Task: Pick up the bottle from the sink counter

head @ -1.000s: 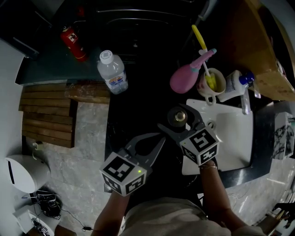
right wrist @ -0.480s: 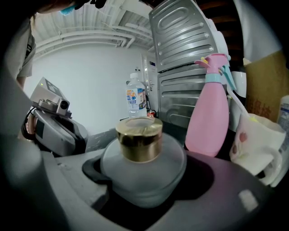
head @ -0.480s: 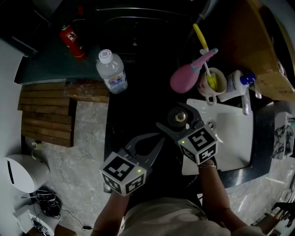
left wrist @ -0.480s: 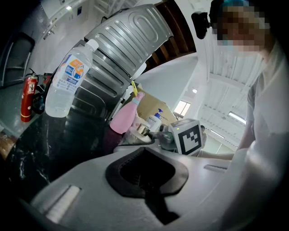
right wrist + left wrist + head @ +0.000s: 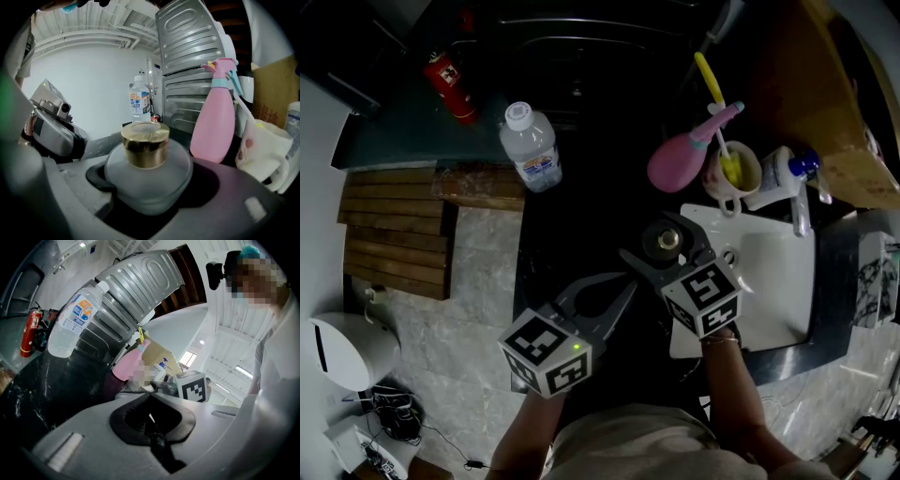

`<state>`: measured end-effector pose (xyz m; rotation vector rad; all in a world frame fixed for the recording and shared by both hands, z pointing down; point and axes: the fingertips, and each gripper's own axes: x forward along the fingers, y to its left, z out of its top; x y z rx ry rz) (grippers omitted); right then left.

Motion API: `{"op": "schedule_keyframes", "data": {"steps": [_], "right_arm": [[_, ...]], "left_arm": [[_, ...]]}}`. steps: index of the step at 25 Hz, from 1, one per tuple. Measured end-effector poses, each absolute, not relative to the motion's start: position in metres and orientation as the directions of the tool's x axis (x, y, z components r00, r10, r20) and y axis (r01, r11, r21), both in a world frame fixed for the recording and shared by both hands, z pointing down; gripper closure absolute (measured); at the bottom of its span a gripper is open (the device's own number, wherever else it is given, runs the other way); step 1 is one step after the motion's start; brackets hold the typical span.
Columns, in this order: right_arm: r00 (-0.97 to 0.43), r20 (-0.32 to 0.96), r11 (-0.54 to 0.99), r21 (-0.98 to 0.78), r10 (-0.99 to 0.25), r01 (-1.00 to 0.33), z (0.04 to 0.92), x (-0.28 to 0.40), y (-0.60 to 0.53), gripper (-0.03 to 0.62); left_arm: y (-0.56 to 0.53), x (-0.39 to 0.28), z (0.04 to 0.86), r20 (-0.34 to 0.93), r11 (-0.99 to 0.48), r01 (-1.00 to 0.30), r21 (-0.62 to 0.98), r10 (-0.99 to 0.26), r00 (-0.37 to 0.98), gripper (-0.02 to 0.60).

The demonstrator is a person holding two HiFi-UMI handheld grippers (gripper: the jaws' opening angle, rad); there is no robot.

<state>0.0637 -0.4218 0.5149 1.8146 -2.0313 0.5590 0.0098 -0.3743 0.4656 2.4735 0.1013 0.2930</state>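
Note:
A small round frosted-glass bottle [image 5: 662,239] with a gold cap stands on the black counter beside the white sink [image 5: 773,281]. My right gripper [image 5: 649,234] has its jaws wrapped round the body. In the right gripper view the bottle [image 5: 147,176] fills the hollow between the jaws and touches both sides. My left gripper [image 5: 624,283] hovers just left of it, jaws shut with nothing held. Its tips [image 5: 152,418] meet below an oval gap in the left gripper view.
A clear water bottle [image 5: 530,145] stands at the counter's far left, a red extinguisher [image 5: 450,84] beyond it. A pink spray bottle [image 5: 680,157], a mug [image 5: 729,171] holding a yellow brush, and a pump bottle [image 5: 787,169] crowd the back right.
Almost nothing: both grippers and the frosted bottle keep their places, with only a slight shift of the view.

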Motion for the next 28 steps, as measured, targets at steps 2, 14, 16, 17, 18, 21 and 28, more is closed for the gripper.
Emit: {"op": "schedule_keyframes", "data": {"steps": [2,14,16,17,18,21,28], "right_arm": [[-0.105,0.509,0.084,-0.065,-0.854,-0.994,0.515,0.065,-0.42,0.246],[-0.099,0.499,0.038,-0.132,-0.861,-0.991,0.512,0.068,-0.401,0.247],[-0.104,0.493,0.035,-0.147,-0.864,-0.988,0.512,0.066,-0.397,0.247],[-0.105,0.489,0.034,-0.152,-0.866,-0.988,0.511,0.065,-0.395,0.247],[-0.106,0.485,0.034,-0.155,-0.868,-0.987,0.511,0.064,-0.393,0.247],[-0.12,0.465,0.053,-0.156,-0.877,-0.986,0.507,0.059,-0.387,0.247],[-0.151,0.422,0.089,-0.162,-0.894,-0.983,0.485,0.052,-0.365,0.249]], "left_arm": [[-0.374,0.009,0.466,0.187,-0.794,0.0,0.608,0.143,0.972,0.575],[-0.369,0.006,0.466,0.221,-0.813,-0.023,0.581,0.13,0.966,0.575],[-0.367,0.006,0.464,0.22,-0.821,-0.023,0.571,0.126,0.967,0.575],[-0.367,0.005,0.462,0.219,-0.824,-0.024,0.567,0.123,0.968,0.575],[-0.366,0.003,0.461,0.219,-0.826,-0.027,0.563,0.118,0.968,0.575],[-0.363,-0.001,0.459,0.227,-0.83,-0.042,0.556,0.103,0.969,0.575],[-0.34,-0.006,0.452,0.236,-0.853,-0.053,0.52,0.084,0.968,0.575]]}}
